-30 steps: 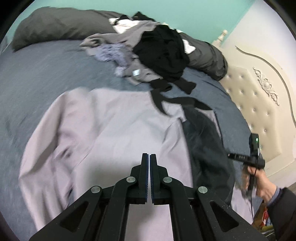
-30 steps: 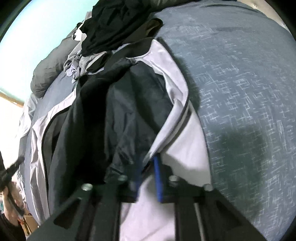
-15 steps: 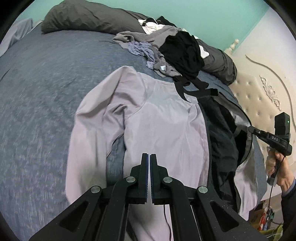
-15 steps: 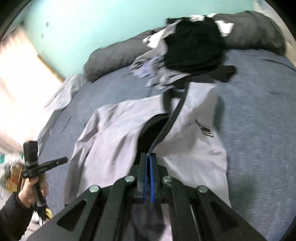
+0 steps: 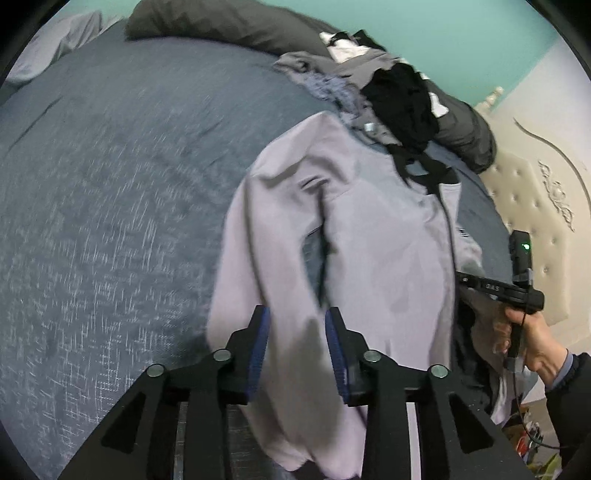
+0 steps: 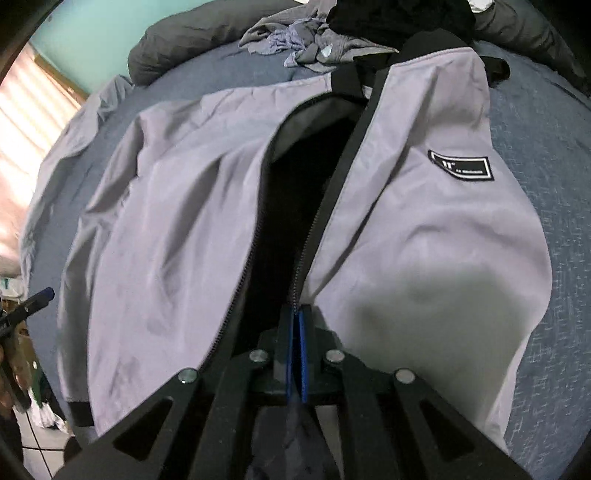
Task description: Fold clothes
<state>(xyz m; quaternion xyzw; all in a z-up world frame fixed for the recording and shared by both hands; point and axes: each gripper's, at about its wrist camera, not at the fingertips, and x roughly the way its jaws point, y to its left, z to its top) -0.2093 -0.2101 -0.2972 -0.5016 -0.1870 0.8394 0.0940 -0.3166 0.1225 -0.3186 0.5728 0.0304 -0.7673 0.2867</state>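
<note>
The right gripper (image 6: 296, 314), clamped on the jacket (image 6: 177, 206) zipper edge, should pull toward 6 o'clock evenly while the left gripper (image 5: 295, 328), jaws apart, takes the near hem.

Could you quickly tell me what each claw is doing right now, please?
Left claw: open, holding nothing.
Right claw: shut on the jacket at its zipper edge.

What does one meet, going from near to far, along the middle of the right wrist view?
Right hand-held gripper shut on the zipper edge → lilac jacket, open at the front → black collar → pile of unfolded clothes → dark pillow → turquoise wall.
</note>
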